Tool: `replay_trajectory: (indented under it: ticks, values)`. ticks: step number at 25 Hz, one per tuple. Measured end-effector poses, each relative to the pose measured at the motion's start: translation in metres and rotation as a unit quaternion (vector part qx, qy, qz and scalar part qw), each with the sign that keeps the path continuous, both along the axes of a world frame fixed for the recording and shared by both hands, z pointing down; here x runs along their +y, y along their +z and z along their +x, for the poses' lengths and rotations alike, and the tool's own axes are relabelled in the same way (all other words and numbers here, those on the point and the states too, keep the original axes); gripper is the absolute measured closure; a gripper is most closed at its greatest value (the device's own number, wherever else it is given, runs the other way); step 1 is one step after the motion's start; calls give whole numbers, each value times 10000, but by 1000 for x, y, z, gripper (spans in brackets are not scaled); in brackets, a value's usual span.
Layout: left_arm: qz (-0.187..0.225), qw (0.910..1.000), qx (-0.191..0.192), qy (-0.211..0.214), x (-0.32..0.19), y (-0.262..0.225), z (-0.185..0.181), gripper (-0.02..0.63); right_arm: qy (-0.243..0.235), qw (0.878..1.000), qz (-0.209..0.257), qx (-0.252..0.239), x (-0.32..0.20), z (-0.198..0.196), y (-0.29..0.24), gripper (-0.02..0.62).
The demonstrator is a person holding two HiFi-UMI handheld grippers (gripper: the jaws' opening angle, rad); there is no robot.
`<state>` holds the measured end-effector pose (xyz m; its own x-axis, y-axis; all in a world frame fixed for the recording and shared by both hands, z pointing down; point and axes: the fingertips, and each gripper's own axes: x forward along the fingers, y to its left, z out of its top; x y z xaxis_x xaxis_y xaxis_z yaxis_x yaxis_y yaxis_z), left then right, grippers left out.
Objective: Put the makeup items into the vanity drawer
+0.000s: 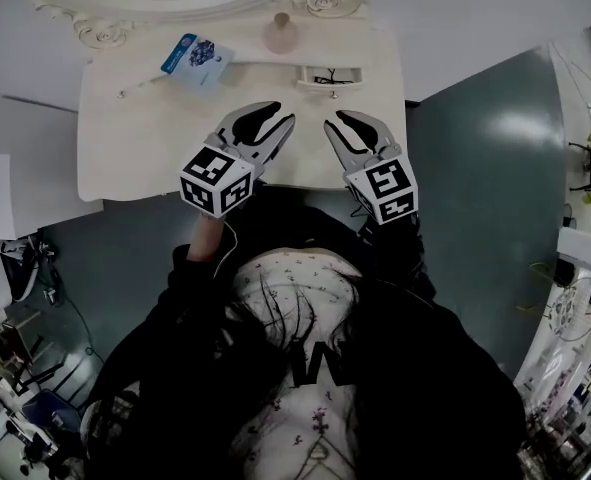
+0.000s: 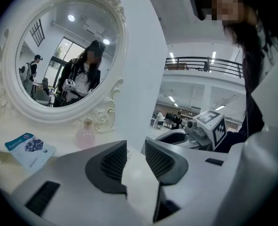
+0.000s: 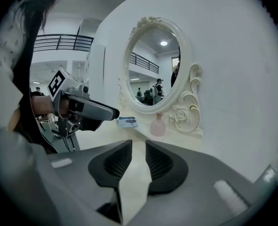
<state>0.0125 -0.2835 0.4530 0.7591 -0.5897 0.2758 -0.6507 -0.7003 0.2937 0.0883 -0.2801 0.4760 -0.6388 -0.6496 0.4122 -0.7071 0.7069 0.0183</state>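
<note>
On the cream vanity top point(image 1: 135, 138) a pink bottle point(image 1: 281, 33) stands at the back by the mirror, with a blue and white packet point(image 1: 197, 58) lying to its left. A small drawer point(image 1: 330, 76) at the back right is pulled out, with something dark inside. My left gripper point(image 1: 285, 113) and right gripper point(image 1: 333, 119) hover side by side over the front of the top, short of the drawer. Both are open by a narrow gap and hold nothing. The bottle point(image 2: 85, 136) and packet point(image 2: 29, 148) lie ahead of the left gripper point(image 2: 136, 157). The right gripper point(image 3: 138, 159) faces the bottle point(image 3: 158, 125).
An oval mirror point(image 2: 63, 55) in an ornate cream frame rises behind the vanity against a white wall. A thin white stick point(image 1: 140, 86) lies left of the packet. Teal floor point(image 1: 485, 168) surrounds the vanity. White furniture and cables point(image 1: 585, 268) crowd the right edge.
</note>
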Motion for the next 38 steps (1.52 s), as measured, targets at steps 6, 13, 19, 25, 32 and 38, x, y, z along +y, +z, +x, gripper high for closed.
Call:
replay_trajectory:
  ticks: [6,13,19,25,32,38]
  values:
    - [-126,9997,-24,-195,47,11,24,483,-163,9997,170,-8,40,12,-1,532]
    - [-364,9981,-168,-467,104,31,38,483,-393,9991,151,-92,91,23,12,558]
    - [-253,9979,-320,-496,131,23,42,483,-419,9984,243,-274,113,22,8,580]
    - [-64,9983,-360,-443,141,9,39,483,-351,9979,326,-432,123,18,-4,580]
    - [-38,9979,-575,-308,172,11,11,483,-242,9978,282,-540,138,-4,-7,581]
    - [-11,9977,-519,-431,205,8,-45,483,-172,9983,315,-462,167,-48,-9,586]
